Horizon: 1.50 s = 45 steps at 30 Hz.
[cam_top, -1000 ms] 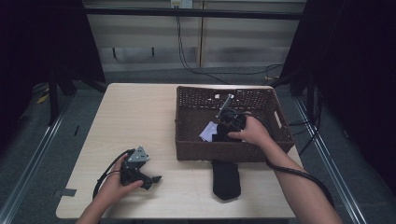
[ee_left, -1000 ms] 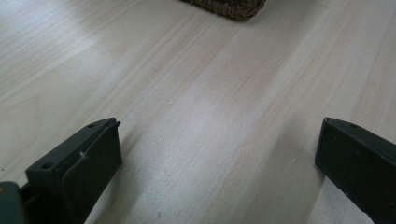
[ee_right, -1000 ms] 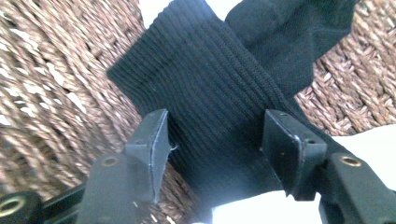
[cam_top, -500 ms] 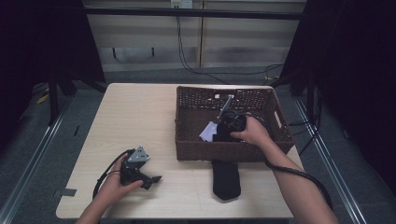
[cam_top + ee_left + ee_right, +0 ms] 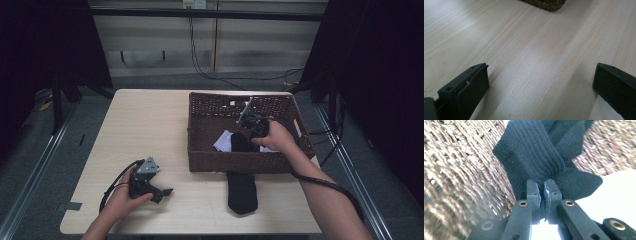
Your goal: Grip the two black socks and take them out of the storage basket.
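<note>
In the right gripper view a black ribbed sock (image 5: 536,152) lies in the woven basket (image 5: 454,170). My right gripper (image 5: 541,182) has just been closing and is shut on the sock's fabric. From above, the right gripper (image 5: 247,132) reaches down into the brown basket (image 5: 240,162) onto that black sock (image 5: 239,143). A second black sock (image 5: 242,190) lies flat on the table in front of the basket. My left gripper (image 5: 165,192) rests at the table's front left. Its jaws (image 5: 542,66) stand wide open over bare wood.
A white cloth or sheet (image 5: 222,141) lies in the basket beside the sock, also showing as a white patch (image 5: 619,192). The light wooden table (image 5: 150,125) ends near the left hand. A corner of the basket (image 5: 546,3) sits ahead of the left jaws.
The right hand has shifted only slightly inside the basket. The left hand and its gripper have stayed where they were.
</note>
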Motion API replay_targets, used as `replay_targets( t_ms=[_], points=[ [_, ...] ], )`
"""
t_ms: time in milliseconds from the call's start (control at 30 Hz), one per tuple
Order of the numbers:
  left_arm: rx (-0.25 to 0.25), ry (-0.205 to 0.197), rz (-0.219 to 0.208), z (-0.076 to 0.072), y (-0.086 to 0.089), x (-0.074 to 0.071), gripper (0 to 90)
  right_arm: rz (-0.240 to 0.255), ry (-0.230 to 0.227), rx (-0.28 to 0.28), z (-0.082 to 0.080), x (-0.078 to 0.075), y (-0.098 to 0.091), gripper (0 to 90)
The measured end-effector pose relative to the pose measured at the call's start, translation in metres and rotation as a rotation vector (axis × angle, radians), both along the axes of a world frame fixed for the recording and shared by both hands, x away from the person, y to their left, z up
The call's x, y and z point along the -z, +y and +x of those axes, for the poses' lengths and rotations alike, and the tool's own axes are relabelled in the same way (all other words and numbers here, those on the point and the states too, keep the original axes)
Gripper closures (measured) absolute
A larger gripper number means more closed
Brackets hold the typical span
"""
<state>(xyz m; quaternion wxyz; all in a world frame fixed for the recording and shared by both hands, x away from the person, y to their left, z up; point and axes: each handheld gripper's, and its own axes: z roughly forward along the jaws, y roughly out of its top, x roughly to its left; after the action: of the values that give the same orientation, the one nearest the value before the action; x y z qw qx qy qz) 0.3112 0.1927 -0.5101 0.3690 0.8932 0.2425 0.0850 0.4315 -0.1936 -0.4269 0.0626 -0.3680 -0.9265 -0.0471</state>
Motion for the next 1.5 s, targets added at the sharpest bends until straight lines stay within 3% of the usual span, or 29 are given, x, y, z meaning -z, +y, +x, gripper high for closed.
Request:
replay_targets(
  t_ms=[500, 967, 1500],
  points=[
    [0.001, 0.002, 0.002, 0.0, 0.0, 0.0, 0.0, -0.023, -0.011, -0.021, -0.002, -0.045, -0.007, 84.8],
    [0.001, 0.002, 0.002, 0.0, 0.0, 0.0, 0.0, -0.042, -0.027, -0.041, -0.001, -0.074, -0.009, 84.7],
    [0.001, 0.002, 0.002, 0.0, 0.0, 0.0, 0.0, -0.018, -0.061, -0.047, -0.006, -0.107, -0.01, 84.7]
  ],
)
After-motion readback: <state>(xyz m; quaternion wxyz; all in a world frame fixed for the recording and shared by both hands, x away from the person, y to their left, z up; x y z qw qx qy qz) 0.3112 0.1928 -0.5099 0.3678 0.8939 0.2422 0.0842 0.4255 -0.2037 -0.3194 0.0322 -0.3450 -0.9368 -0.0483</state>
